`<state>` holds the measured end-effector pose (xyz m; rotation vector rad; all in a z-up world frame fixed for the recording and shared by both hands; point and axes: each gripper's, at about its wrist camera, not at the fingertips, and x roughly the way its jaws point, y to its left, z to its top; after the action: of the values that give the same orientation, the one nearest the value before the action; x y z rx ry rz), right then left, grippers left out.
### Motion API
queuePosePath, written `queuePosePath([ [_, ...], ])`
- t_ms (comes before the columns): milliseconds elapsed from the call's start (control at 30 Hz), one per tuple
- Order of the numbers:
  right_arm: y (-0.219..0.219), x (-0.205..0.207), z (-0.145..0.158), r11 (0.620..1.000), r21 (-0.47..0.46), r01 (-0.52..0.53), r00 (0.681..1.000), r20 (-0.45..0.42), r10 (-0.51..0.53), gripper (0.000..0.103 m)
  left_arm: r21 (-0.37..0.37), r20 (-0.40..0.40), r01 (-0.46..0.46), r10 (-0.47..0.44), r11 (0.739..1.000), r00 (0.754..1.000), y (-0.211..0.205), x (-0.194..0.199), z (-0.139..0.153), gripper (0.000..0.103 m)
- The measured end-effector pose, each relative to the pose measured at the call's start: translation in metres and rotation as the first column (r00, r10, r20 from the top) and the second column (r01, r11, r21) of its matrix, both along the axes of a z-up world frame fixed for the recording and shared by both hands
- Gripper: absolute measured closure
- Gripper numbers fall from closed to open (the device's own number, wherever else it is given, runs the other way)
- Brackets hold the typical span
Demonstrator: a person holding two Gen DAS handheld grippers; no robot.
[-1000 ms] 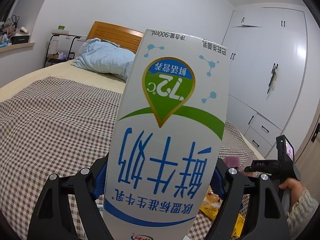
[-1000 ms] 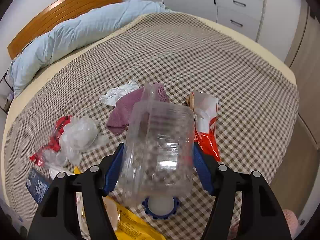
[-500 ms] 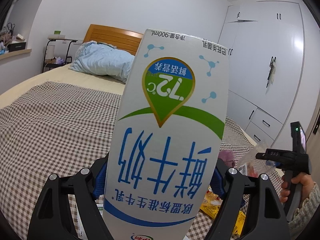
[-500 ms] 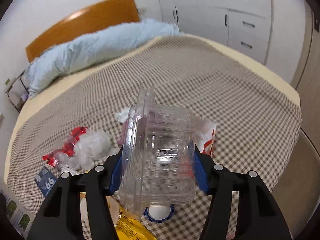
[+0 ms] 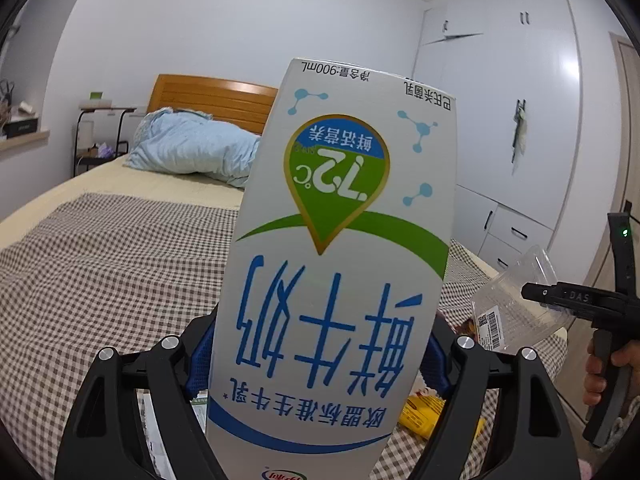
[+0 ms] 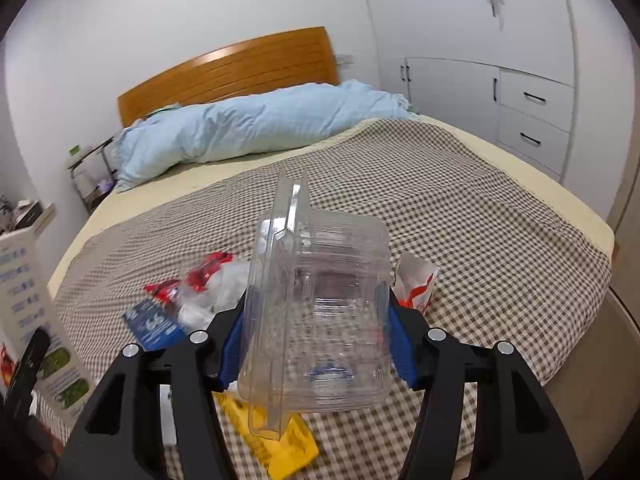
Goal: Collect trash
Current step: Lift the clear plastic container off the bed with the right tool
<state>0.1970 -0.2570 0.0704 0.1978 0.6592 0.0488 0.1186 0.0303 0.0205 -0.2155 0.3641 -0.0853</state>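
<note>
Left wrist view: left gripper point(image 5: 316, 364) is clamped on a milk carton point(image 5: 340, 248), blue pads pressed against both its sides. Carton is upside down, print inverted, and fills the middle of the frame, held up over the bed point(image 5: 100, 264). Behind it: checked blanket, blue pillow point(image 5: 192, 152), wooden headboard point(image 5: 212, 100), white wardrobe point(image 5: 500, 120). At far right a hand point(image 5: 608, 368) holds the right gripper's handle, with a clear plastic box sticking out of that gripper above the bed edge. Yellow wrapper point(image 5: 428, 412) lies on the blanket just below the carton's right side.

Right wrist view: right gripper point(image 6: 316, 344) grips the clear box point(image 6: 320, 304), a clamshell container, between its blue pads; both pads touch its walls. Box is tilted, its lid edge standing up to the left. It is lifted clear of the blanket. Rest of the trash lies on the blanket underneath and around it:
- red and white crumpled bag point(image 6: 208, 280), left of the box
- blue packet point(image 6: 152, 324), beside that bag
- red and white wrapper point(image 6: 416, 284), right of the box
- yellow wrapper, below the box, near the bed's front edge
- something blue seen through the box bottom, too blurred to identify

Carton shows again at the far left edge.
</note>
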Motion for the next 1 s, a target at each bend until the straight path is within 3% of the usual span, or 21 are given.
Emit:
queuePosePath([
  [1000,-0.046,-0.115,-0.002,0.991,0.005,-0.131,0.989,0.070,0.131,0.045,0.075,-0.024,0.160,-0.159,0.984,0.987,-0.082,-0.084,0.025,0.025],
])
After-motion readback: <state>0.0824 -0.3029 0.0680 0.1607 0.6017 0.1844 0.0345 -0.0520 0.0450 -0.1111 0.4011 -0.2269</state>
